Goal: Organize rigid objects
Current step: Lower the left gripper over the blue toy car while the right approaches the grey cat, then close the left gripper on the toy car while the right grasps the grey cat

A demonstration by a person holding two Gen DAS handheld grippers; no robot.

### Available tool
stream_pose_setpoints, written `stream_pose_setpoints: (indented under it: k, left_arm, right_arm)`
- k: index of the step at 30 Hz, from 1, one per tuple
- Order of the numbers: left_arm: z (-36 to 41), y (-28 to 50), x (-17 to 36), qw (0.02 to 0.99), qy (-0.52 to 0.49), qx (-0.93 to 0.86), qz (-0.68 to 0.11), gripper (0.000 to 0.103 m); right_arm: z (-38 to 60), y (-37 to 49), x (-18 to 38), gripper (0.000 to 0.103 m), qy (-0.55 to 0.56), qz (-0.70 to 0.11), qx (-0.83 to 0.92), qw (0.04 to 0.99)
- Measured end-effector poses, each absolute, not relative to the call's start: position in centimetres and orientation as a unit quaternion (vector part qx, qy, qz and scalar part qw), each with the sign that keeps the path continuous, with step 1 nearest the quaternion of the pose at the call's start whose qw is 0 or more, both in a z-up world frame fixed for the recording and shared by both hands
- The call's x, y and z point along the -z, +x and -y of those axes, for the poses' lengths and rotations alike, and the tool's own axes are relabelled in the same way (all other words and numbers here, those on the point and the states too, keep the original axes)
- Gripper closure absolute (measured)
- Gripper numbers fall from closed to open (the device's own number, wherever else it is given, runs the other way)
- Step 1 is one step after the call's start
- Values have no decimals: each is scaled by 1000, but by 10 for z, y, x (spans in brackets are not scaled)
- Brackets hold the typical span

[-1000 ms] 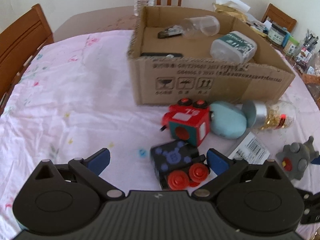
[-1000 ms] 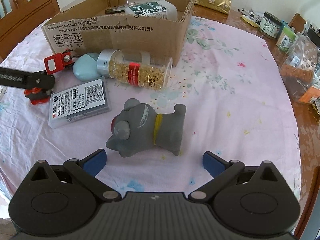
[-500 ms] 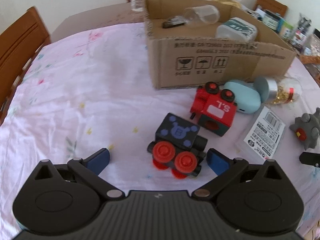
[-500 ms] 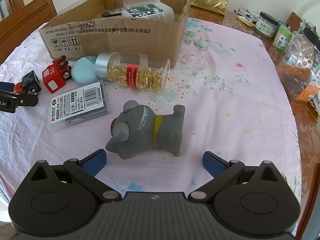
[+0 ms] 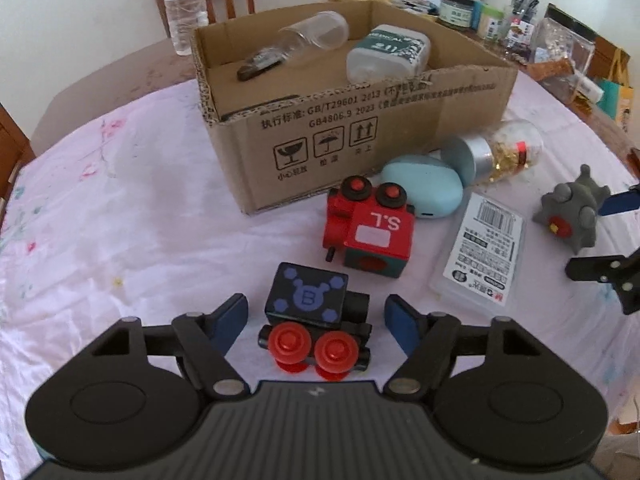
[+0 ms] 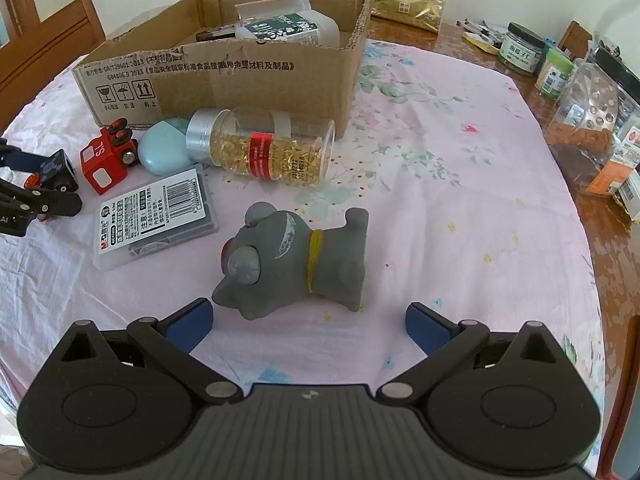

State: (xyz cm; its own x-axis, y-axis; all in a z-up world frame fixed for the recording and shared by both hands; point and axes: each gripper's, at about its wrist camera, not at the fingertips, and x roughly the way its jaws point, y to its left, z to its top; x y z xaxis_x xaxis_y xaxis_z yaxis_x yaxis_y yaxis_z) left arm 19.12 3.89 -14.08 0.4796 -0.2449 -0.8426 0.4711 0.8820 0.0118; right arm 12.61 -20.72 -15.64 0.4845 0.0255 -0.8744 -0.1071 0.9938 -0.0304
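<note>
My left gripper [image 5: 316, 320] is open, its blue pads either side of a black toy train car [image 5: 310, 312] with red wheels, not touching it. A red toy engine [image 5: 368, 228] lies just beyond, then a light blue case [image 5: 424, 188], a gold-filled bottle [image 5: 500, 152] and a flat labelled plastic case [image 5: 484, 248]. The cardboard box [image 5: 352, 132] holds a clear bottle, a white tub and a dark item. My right gripper [image 6: 308, 322] is open, just short of a grey toy dog [image 6: 296, 260] lying on its side.
The round table has a pink flowered cloth [image 6: 460, 168]. Jars and packets [image 6: 560, 68] crowd the right edge. A water bottle [image 5: 184, 4] stands behind the box. Wooden chairs [image 6: 48, 48] surround the table. The left gripper shows in the right wrist view [image 6: 28, 200].
My left gripper has swung around and centred on the black train car, with its jaws narrowed around it. My right gripper has barely moved.
</note>
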Motion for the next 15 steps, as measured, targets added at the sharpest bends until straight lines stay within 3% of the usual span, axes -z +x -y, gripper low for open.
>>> stream_pose_setpoints:
  k: [12,15]
  left_arm:
    - [-39,193,138,839,129,241,-470,49]
    - [-38,195,138,839,131,235,-472,50]
  right_arm:
    - [204,136,149,0,-28,-503,-28,863]
    - [200,141,147,0,-29,-502,-22,864]
